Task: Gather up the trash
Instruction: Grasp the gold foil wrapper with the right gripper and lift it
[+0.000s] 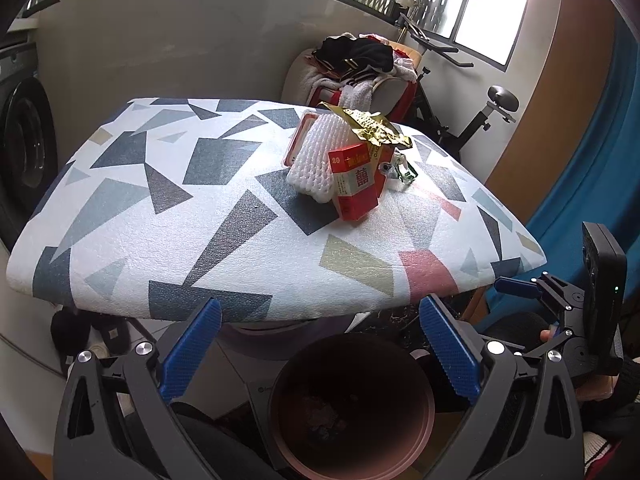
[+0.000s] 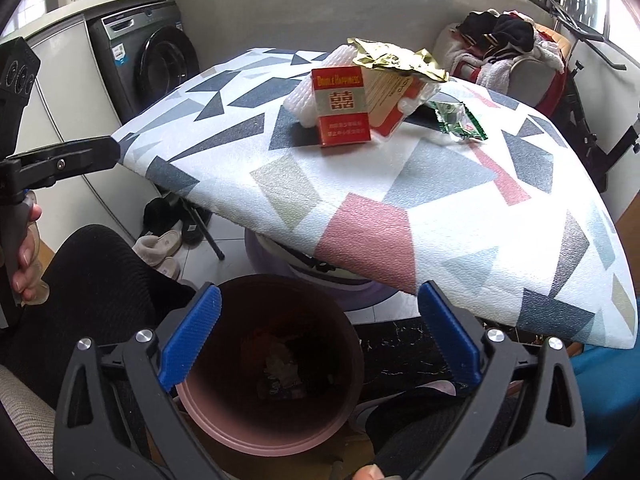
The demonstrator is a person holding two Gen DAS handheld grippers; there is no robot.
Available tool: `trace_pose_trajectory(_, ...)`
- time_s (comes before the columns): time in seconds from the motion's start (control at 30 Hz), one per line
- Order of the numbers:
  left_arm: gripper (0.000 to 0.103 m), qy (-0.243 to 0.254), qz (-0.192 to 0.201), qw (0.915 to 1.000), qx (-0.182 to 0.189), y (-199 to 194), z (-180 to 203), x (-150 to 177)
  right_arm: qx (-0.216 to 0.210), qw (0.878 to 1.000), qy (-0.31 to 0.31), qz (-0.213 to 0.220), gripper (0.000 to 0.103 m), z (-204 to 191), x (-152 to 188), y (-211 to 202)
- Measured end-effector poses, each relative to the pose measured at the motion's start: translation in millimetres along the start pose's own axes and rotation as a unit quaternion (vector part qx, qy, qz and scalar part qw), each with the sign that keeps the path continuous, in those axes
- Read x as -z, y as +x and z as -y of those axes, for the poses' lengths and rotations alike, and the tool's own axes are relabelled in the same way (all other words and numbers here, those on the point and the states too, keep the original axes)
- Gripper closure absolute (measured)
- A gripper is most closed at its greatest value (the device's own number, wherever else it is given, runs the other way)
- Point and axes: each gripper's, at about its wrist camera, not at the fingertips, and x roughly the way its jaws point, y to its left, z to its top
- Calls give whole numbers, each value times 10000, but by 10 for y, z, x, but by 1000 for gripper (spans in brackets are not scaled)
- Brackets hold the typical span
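Patterned tablecloth (image 2: 400, 200) covers the table; trash pile at 12 o'clock: white foam netting (image 1: 310, 156), red cigarette box (image 2: 342, 108), gold wrapper (image 2: 394, 60), green wrapper (image 2: 460, 122). Pink bin (image 2: 224, 412), litter inside, sits at 6 o'clock under the spread, empty right gripper (image 2: 320, 344); left gripper (image 1: 320, 344) likewise spread, empty. Table edge overhangs the bin's far side.

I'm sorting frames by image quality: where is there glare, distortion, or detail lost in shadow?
Left wrist view: windows blown out white, table edges bowed by the fisheye, bin interior murky. Right wrist view: gold wrapper glints, same bowing, bin contents dim but partly readable.
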Motion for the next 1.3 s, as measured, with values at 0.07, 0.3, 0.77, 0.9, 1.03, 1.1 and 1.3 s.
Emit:
trace_pose_trajectory(0.07,6,5,-10,10000,-5,5,2,-2,138,9999,33,52,6,44,-19,-12)
trace_pose_trajectory(0.3,6,19,-34,10000,-44,28,-13,-20,424,9986,169,280,6,256,-161,-77)
trace_pose_trajectory(0.77,6,-106,212,9997,1,152,-172,-263,1613,9772,-816,1110,7,604,-1081,282)
trace_pose_trajectory(0.9,6,-356,226,9991,107,267,-282,-379,2253,9484,-1968,1048,7,483,-1310,766)
trace_pose_trajectory(1.03,6,-380,199,9989,177,402,-309,-461,2303,9380,-2424,920,14,450,-1515,1140)
trace_pose_trajectory(1.1,6,-367,174,9989,224,466,-314,-483,2284,9351,-2549,919,15,439,-1612,1262)
trace_pose_trajectory(1.3,13,-299,45,9986,427,624,-309,-490,1966,9329,-2869,938,69,348,-1759,1402)
